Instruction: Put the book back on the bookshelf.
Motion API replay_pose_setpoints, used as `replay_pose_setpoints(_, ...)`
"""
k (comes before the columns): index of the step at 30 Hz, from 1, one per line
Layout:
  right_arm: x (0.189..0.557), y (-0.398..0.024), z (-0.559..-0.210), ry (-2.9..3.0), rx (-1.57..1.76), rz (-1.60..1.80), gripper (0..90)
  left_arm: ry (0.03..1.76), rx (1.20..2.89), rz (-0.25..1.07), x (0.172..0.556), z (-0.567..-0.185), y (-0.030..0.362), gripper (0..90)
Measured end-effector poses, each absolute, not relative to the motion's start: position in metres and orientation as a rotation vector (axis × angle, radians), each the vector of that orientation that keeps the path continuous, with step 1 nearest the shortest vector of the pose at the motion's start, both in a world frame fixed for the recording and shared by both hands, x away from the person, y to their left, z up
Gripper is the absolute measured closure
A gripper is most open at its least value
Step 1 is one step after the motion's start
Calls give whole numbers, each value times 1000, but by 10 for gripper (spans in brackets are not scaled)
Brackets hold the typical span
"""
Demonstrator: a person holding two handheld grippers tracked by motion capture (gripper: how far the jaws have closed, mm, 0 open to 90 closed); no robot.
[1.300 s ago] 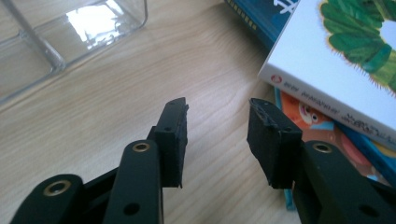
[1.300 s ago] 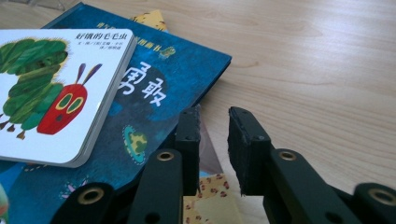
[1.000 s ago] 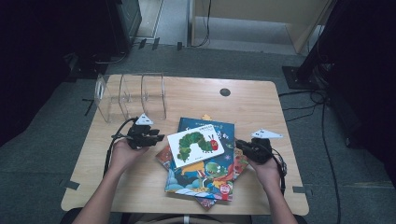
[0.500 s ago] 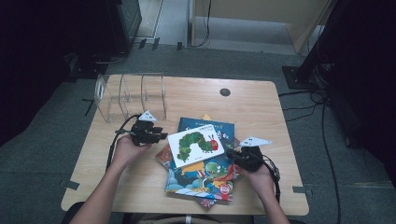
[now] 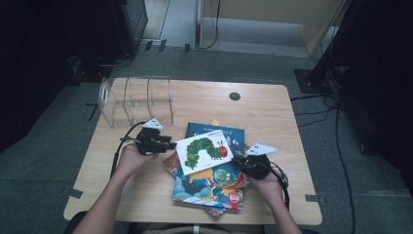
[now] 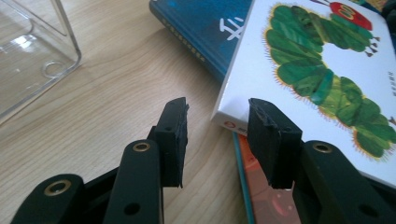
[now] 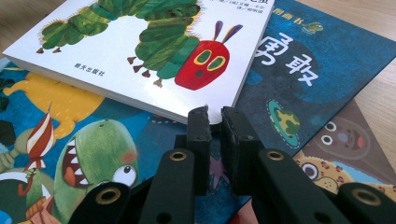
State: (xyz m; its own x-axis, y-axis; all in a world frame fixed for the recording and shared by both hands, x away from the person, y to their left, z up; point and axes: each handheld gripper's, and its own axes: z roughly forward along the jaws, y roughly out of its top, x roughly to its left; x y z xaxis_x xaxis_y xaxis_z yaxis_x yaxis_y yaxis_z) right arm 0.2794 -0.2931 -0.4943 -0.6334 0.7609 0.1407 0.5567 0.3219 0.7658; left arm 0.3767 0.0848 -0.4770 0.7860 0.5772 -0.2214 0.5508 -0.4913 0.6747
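Fingers of your left gripper (image 6: 217,135) are opening beside the caterpillar book (image 5: 203,149), gripping nothing; right gripper (image 7: 214,122) is nearly clenched at its corner—keep lifting evenly.

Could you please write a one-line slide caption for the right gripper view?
Right gripper nearly closed at the corner of the caterpillar book, which tops a pile of picture books.

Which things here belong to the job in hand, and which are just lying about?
In the job:
caterpillar book
left gripper, jaws apart at its corner
right gripper, jaws nearly together at its edge
book pile underneath

Lying about:
clear divided rack
wooden table
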Motion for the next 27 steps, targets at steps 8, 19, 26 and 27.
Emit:
replay_pose_setpoints(8,284,-294,-496,2324,1180,1216,822,818,2200,-3,376,-477,85,562)
replay_pose_setpoints(19,292,-289,-499,2290,1142,1213,804,821,2198,-8,369,-476,78,464)
replay_pose_setpoints(26,299,-284,-500,2298,1147,1239,805,844,2210,-11,366,-474,85,467)
replay_pose_setpoints(27,299,-282,-499,2304,1141,1241,805,856,2217,-13,365,-473,88,466)
